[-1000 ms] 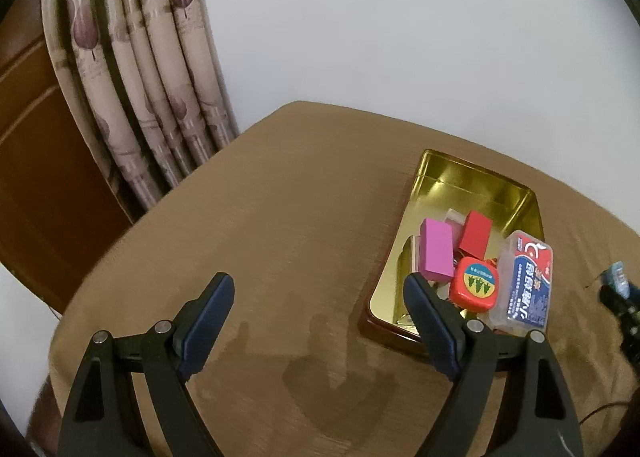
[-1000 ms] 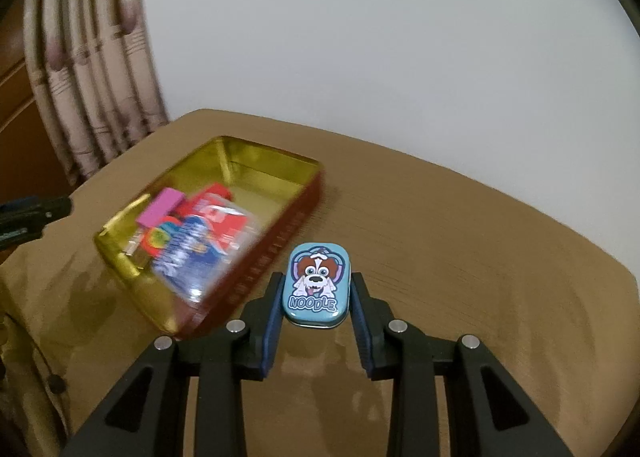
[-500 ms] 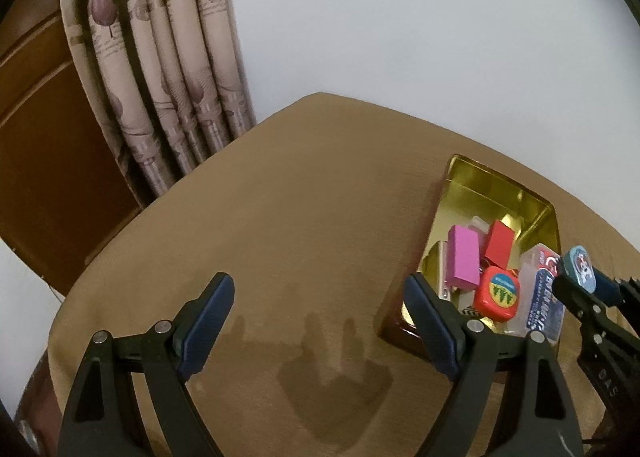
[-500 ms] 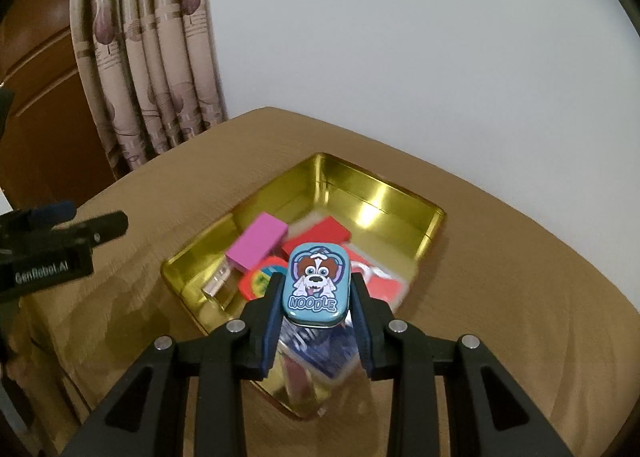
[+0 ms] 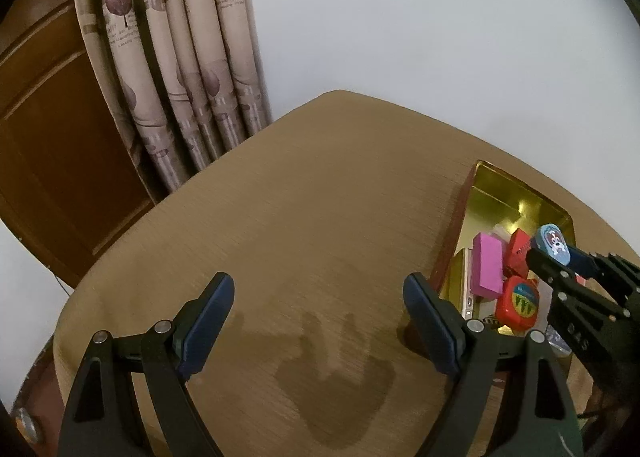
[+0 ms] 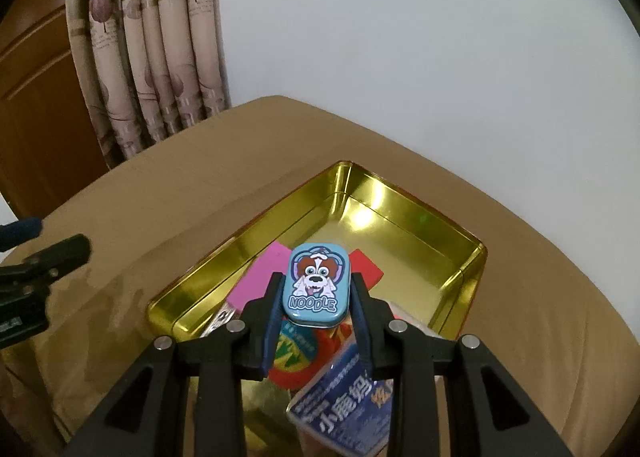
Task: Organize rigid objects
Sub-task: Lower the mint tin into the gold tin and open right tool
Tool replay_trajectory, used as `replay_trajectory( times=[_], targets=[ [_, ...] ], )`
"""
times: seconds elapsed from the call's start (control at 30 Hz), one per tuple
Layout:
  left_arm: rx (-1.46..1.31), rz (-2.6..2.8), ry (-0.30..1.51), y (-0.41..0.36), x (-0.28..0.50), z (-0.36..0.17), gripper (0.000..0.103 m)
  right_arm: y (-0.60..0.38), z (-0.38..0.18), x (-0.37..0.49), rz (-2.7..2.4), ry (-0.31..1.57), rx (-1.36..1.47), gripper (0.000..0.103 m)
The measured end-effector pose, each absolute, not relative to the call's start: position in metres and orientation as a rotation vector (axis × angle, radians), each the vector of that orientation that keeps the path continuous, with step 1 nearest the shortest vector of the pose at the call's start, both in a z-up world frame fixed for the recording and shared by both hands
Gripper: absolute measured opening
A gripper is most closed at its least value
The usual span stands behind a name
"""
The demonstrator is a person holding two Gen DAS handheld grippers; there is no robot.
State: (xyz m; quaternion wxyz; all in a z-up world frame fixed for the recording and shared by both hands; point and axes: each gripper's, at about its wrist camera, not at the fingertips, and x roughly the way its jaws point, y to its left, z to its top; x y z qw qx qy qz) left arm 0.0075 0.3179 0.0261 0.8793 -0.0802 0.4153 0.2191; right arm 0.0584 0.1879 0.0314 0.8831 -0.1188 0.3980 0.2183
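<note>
My right gripper (image 6: 316, 289) is shut on a small blue tin with a cartoon dog (image 6: 316, 285) and holds it above the gold tray (image 6: 404, 213). The tray holds a pink block (image 6: 262, 273), a red block (image 6: 368, 267), a round red item (image 6: 304, 361) and a clear blue-labelled box (image 6: 344, 413). In the left wrist view the tray (image 5: 504, 193) lies at the right, with the blue tin (image 5: 552, 241) in the right gripper (image 5: 554, 251) over it. My left gripper (image 5: 318, 297) is open and empty above the brown table, left of the tray.
The round table has a brown cloth (image 5: 300, 209). Patterned curtains (image 5: 180, 57) and a wooden door (image 5: 48, 145) stand behind its left side. A white wall (image 6: 420, 37) is behind. The left gripper shows at the left edge of the right wrist view (image 6: 36, 245).
My right gripper has carried the blue tin from beside the tray to above it. The left gripper has drawn back to the left, away from the tray.
</note>
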Motion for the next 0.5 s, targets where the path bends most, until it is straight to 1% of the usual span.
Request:
replay_trajectory(
  times=[0.5],
  targets=[
    [-0.185,0.461,0.879,0.321,0.010,0.024,0.084,0.195,0.005,0.085,0.398,0.887,-0.231,0.032]
  ],
)
